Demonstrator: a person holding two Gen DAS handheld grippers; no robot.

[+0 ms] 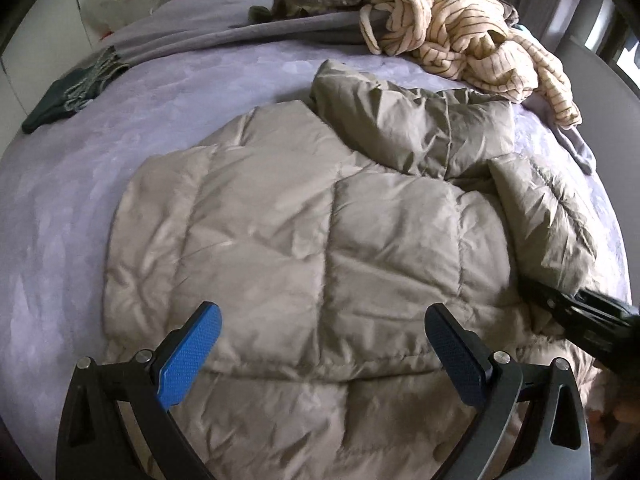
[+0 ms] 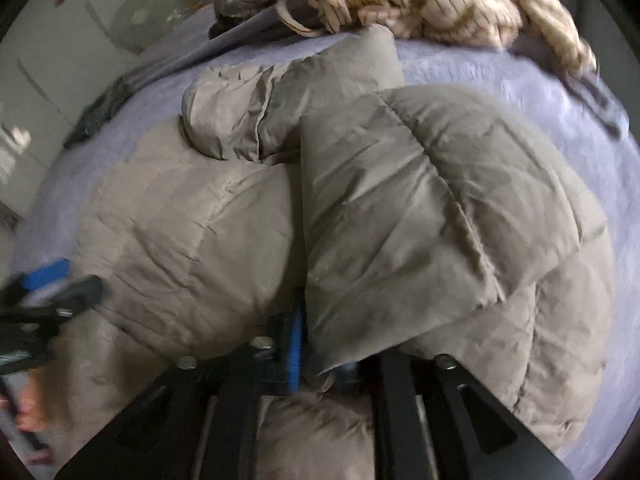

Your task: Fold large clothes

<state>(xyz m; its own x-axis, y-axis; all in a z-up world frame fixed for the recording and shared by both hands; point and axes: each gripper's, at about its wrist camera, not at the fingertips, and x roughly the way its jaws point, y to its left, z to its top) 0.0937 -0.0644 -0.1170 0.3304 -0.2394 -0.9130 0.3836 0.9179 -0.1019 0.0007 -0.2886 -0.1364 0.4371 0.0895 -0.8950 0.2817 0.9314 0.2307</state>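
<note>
Puffer jacket (image 1: pixel 304 216), grey-beige and quilted, lies spread on the bed (image 1: pixel 80 208); it fills the ground just ahead of and under both grippers; hood bunched at the far end, beyond the fingertips.

Left gripper (image 1: pixel 324 344): jaws spread wide, blue pads clear of the cloth, nothing between them; it hangs over the near hem of the jacket body, pointing steeply down.

Right gripper (image 2: pixel 320 344): jaws stand narrowly apart with the edge of a folded-over jacket sleeve (image 2: pixel 432 208) between them; the picture is blurred, so whether the pads press the cloth cannot be told for sure; reading: grip is loosening or about gone. The sleeve flap lies across the body panel, ahead and to the right of this gripper.

Step in hand, as judged: laying the right sleeve inward over the back, then freeing it.

Doing it well: let the flap settle flat before pulling the gripper back, or the slick shell may drag out with the pad; withdraw low and straight along the fold edge; the left gripper could pin the body near the hem to stop sliding; padding is springy, so press the fold down after release.

Striped knit garment (image 1: pixel 472 44) heaped at the far side, well apart from both grippers; dark green cloth (image 1: pixel 60 100) far to the left; neither in the way.
</note>
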